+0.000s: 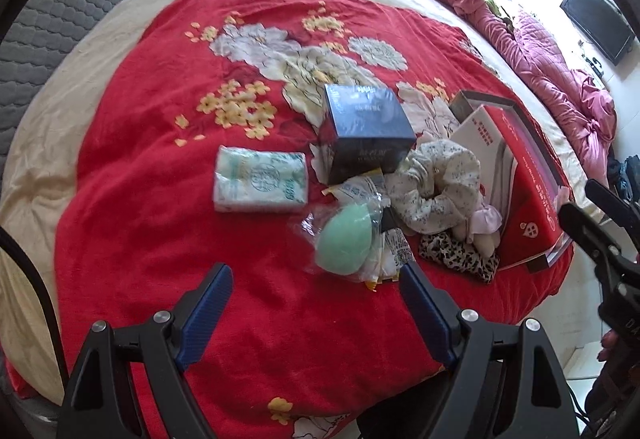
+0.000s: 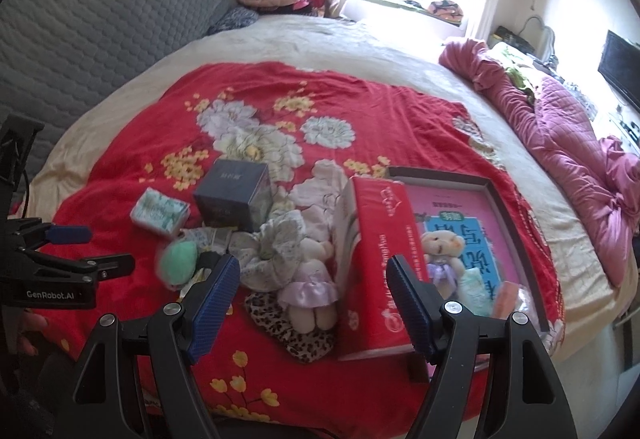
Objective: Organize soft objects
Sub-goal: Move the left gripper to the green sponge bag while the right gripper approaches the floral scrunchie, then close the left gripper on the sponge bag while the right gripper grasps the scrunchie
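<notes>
Sorting looks barely begun: one bear (image 2: 440, 243) sits in the tray (image 2: 504, 199) at right of the right view, while sponge (image 1: 344, 239), scrunchie (image 1: 436, 183) and tissues (image 1: 260, 179) lie mid-frame. Your left gripper (image 1: 316, 303) and right gripper (image 2: 314, 295) gape wide, empty.

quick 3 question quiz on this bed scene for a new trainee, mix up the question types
1. True or false: the left tool is shut on the green sponge.
2. Which item lies inside the open red box? A) a small teddy bear B) the dark blue box C) the tissue pack
3. Fill in: the plush doll in a lilac dress rests partly on a ____-print cloth.

Key:
1. False; both tools stand open and empty, the right tool too.
2. A; the small teddy bear lies inside, while the dark blue box and tissue pack sit on the red blanket.
3. Leopard.
</notes>
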A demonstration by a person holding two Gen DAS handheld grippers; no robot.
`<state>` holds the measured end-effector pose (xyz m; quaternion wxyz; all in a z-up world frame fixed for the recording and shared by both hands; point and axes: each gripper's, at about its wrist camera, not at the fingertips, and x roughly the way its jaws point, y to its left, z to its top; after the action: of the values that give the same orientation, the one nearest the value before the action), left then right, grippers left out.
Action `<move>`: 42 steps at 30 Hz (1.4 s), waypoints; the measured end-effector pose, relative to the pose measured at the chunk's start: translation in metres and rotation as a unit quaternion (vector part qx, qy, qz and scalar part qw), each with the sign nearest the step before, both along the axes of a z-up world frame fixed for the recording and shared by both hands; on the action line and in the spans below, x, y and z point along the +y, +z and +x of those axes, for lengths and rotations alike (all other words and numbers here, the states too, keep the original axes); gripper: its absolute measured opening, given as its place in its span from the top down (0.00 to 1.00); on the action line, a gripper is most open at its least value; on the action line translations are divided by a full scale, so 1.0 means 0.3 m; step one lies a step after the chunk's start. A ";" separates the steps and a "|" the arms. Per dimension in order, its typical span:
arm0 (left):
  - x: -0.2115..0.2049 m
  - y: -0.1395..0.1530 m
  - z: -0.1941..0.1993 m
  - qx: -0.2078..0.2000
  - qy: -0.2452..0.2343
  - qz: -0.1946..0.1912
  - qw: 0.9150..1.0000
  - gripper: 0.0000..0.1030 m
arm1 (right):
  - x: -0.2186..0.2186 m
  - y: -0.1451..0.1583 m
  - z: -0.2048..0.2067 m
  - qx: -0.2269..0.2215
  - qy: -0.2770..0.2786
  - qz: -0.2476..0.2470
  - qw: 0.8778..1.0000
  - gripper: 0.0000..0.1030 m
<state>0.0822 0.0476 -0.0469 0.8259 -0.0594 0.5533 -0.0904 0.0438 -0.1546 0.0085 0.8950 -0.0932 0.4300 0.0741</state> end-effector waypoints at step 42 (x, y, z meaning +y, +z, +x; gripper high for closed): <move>-0.033 -0.236 0.139 0.055 -0.018 -0.058 0.997 0.24 | 0.135 -0.341 0.291 0.073 0.035 -0.077 0.994 0.82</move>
<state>0.1240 0.0377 -0.1178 0.7875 -0.1019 0.5930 -0.1336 0.1312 -0.1141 -0.0938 0.8482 -0.1706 0.4953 0.0786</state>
